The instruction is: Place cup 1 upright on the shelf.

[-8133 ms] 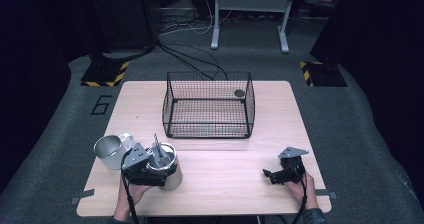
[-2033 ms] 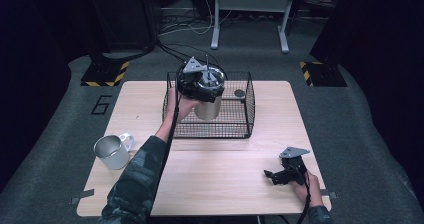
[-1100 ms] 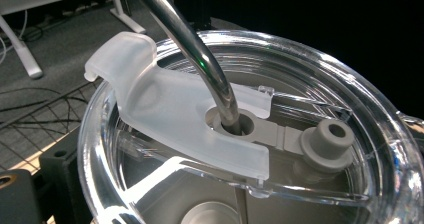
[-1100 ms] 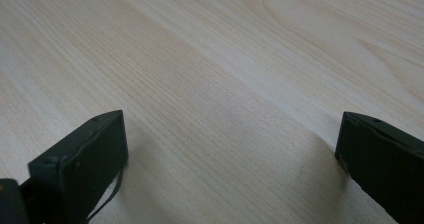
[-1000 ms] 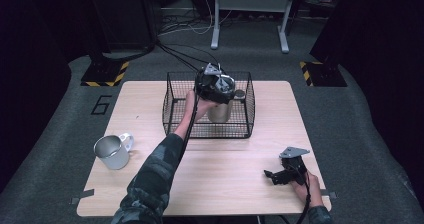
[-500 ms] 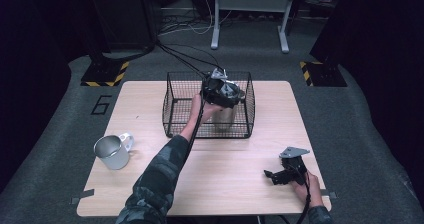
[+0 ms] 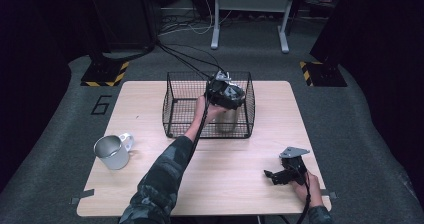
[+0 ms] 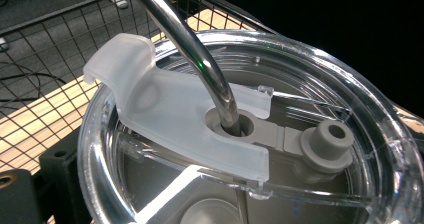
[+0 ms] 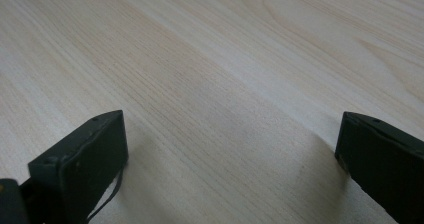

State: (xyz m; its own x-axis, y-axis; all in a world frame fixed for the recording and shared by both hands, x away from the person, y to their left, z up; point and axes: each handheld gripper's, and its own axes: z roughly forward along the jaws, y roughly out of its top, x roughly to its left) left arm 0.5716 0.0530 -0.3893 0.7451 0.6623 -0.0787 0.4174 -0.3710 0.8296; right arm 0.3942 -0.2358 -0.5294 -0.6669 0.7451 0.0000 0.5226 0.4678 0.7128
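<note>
While the left claw pinches a steel tumbler inside the wire basket, its clear lid carries a metal straw. Right claw rests spread on the worktop; a steel mug stands outside.

A number "6" on the grey floor mat left of the table
</note>
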